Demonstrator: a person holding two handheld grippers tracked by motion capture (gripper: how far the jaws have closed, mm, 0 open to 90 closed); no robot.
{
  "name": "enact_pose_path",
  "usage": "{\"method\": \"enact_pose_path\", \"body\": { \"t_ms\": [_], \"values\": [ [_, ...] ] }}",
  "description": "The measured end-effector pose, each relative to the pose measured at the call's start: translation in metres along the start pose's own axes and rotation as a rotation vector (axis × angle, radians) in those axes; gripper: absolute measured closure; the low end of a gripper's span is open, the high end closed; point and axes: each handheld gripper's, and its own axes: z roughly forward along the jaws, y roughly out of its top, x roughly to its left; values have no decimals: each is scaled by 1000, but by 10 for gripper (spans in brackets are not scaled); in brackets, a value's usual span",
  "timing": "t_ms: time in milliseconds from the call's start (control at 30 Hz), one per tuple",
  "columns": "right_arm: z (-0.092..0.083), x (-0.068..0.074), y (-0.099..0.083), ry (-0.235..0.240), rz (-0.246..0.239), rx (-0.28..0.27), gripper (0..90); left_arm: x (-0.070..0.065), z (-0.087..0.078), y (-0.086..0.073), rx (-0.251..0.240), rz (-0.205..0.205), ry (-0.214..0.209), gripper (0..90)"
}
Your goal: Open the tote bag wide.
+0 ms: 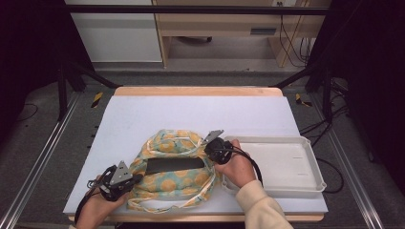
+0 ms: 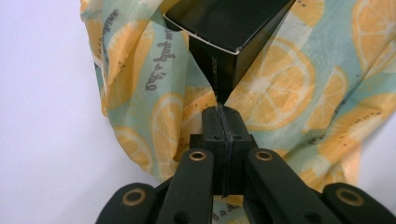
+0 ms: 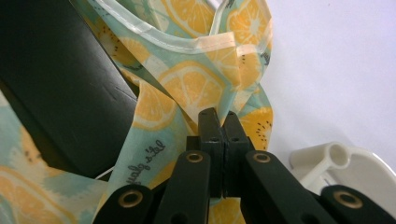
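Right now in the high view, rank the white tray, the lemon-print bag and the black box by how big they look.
1. lemon-print bag and white tray: they look alike in spread, so I won't rank them.
2. black box: clearly smallest, though the bag covers part of it.

Thin lemon-print cloth bag [image 1: 174, 169] is looking soft, matt, creased, with a shinier cream hem tape. Black rectangular cardboard box [image 1: 174, 165] is showing a smooth, faintly glossy face. White plastic tray [image 1: 286, 164] is appearing smooth, satin. Pale table mat [image 1: 191, 114] is reading matt.
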Motion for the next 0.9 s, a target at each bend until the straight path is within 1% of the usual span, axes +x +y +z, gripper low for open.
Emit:
{"method": "enact_pose_path", "body": {
  "t_ms": [67, 133, 200, 233, 267, 367, 400, 433, 467, 500, 533, 567, 600, 667, 767, 800, 833, 867, 900],
  "values": [
    [1, 0, 0, -3, -4, 5, 900, 1, 2, 0, 5, -1, 8, 900],
    [2, 0, 0, -2, -6, 13, 900, 3, 3, 0, 14, 8, 20, 900],
    [3, 1, 1, 1, -5, 11, 900, 7, 4, 1, 13, 9, 42, 900],
    [4, 1, 1, 1, -1, 12, 900, 9, 4, 1, 10, 2, 46, 900],
    [4, 1, 2, -1, -5, 8, 900, 13, 5, 0, 3, -15, 52, 900],
    [5, 0, 2, -4, 2, 7, 900, 14, 6, -1, -1, -21, 43, 900],
    [6, 0, 3, -2, 4, 4, 897, 11, 6, -1, 0, -15, 40, 900],
    [3, 0, 3, -1, 18, -20, 821, 10, 5, -1, 0, -11, 38, 900],
    [3, 0, 3, -1, 18, -20, 821, 8, 5, -1, -5, -8, 36, 900],
    [0, 0, 3, 0, 23, -40, 773, 8, 3, -1, -1, 0, 32, 900],
    [-4, 0, 4, -9, 26, -61, 711, 7, 2, -1, -7, 3, 32, 900],
    [-8, 1, 4, -18, 33, -81, 650, 6, 1, -2, -16, -3, 30, 900],
    [-14, 1, 4, -23, 38, -105, 601, 6, -1, -3, -17, 1, 27, 900],
    [-25, 4, 3, -30, 39, -151, 545, 4, -4, -5, -30, -2, 14, 900],
    [-42, 12, 0, -43, 34, -197, 537, 4, -7, -7, -37, 3, 2, 900],
    [-51, 20, -2, -47, 21, -232, 588, 3, -7, -7, -38, 2, 3, 900],
    [-51, 20, -2, -47, 21, -232, 588, 4, -7, -7, -32, 6, 3, 900],
    [-54, 25, -3, -36, 13, -249, 626, 4, -6, -7, -32, 6, 7, 900],
    [-57, 35, -3, 0, -17, -268, 683, 4, -5, -7, -32, 5, 6, 900]
  ]
}}
